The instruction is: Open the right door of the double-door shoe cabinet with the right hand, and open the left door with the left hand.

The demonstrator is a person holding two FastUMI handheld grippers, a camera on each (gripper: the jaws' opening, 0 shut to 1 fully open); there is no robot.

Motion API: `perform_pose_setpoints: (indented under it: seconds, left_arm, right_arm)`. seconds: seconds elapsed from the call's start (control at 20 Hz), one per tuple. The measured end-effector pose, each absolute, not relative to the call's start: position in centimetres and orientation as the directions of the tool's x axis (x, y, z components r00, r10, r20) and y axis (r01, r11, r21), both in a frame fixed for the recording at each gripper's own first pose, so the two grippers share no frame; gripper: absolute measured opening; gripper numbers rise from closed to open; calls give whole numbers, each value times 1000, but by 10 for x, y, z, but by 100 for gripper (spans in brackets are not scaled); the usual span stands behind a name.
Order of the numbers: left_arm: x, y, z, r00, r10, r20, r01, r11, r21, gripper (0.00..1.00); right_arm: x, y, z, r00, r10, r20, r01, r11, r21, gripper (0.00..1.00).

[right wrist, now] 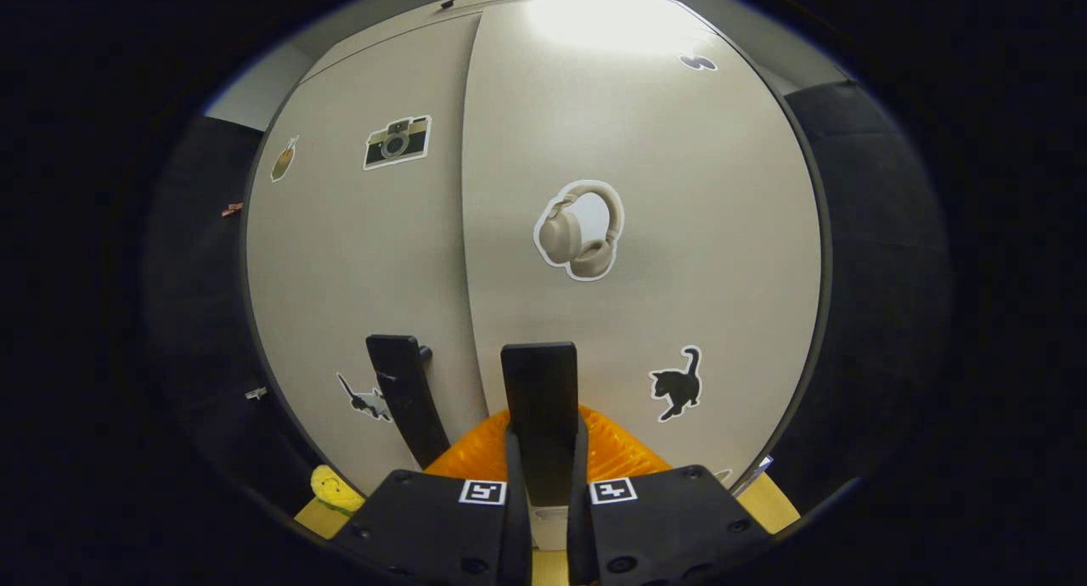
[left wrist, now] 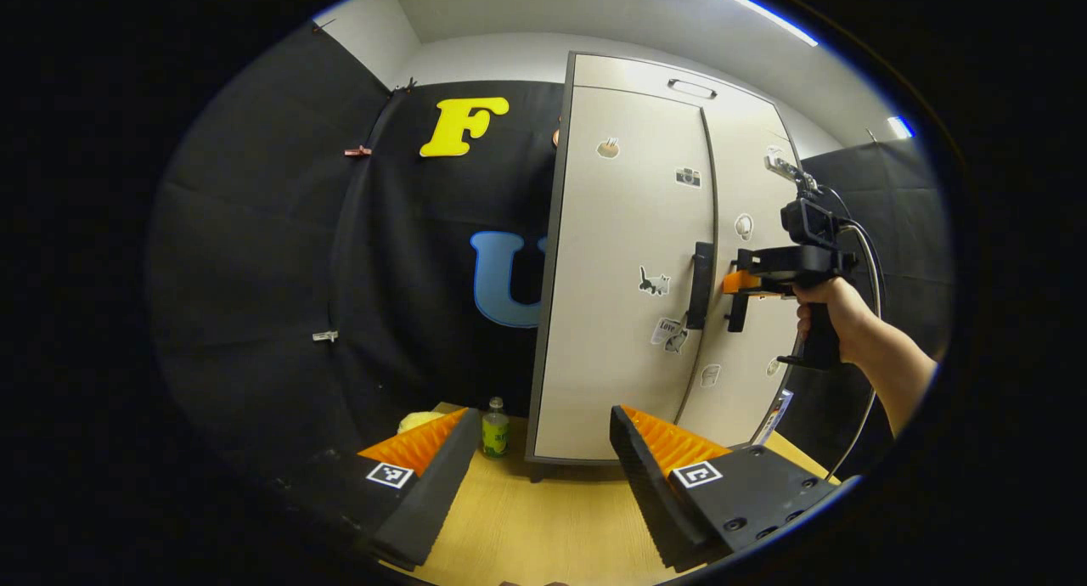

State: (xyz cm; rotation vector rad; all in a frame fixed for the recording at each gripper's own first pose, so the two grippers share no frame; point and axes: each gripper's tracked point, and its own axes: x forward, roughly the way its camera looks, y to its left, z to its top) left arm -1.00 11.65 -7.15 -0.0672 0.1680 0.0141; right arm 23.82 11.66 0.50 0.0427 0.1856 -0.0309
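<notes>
I am at the first step: my right gripper (right wrist: 543,476) has its jaws closed on the right door handle (right wrist: 538,399) of the shoe cabinet (left wrist: 628,272), so next I pull outward, while my left gripper (left wrist: 539,476) waits with jaws wide.

right gripper (right wrist: 543,476) jaws closed tight, fingers (right wrist: 515,484) nearly parallel; hand (left wrist: 836,314) grips it, forearm extended. left gripper (left wrist: 543,476) held low, jaws spread wide.

Bright ceiling strip light (left wrist: 747,7), glare high on the cabinet door (right wrist: 611,17) (washed out), fisheye bending at edges, sharp focus
</notes>
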Motion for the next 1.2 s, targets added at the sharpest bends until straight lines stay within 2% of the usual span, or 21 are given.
perform_pose_setpoints:
  seconds: [0.05,0.3,0.55,0.85,1.2]
  left_arm:
    - [-11,114,-72,986,-6,-168,-6,997,-72,95]
    - [-18,94,-83,980,-73,-184,60,995,-79,95]
    - [-36,76,-71,984,-18,-179,4,997,-75,95]
    - [-63,31,-57,984,78,-161,-82,997,-16,95]
    - [-99,-47,-54,981,95,-167,-101,994,-27,95]
  right_arm:
    - [232,116,5,982,-11,-191,20,999,42,17]
    - [194,105,12,986,0,-168,5,999,32,16]
    - [171,93,17,987,57,-150,-49,997,52,17]
    - [154,76,22,974,179,-141,-169,982,83,16]
    - [135,55,29,963,238,-128,-227,970,90,16]
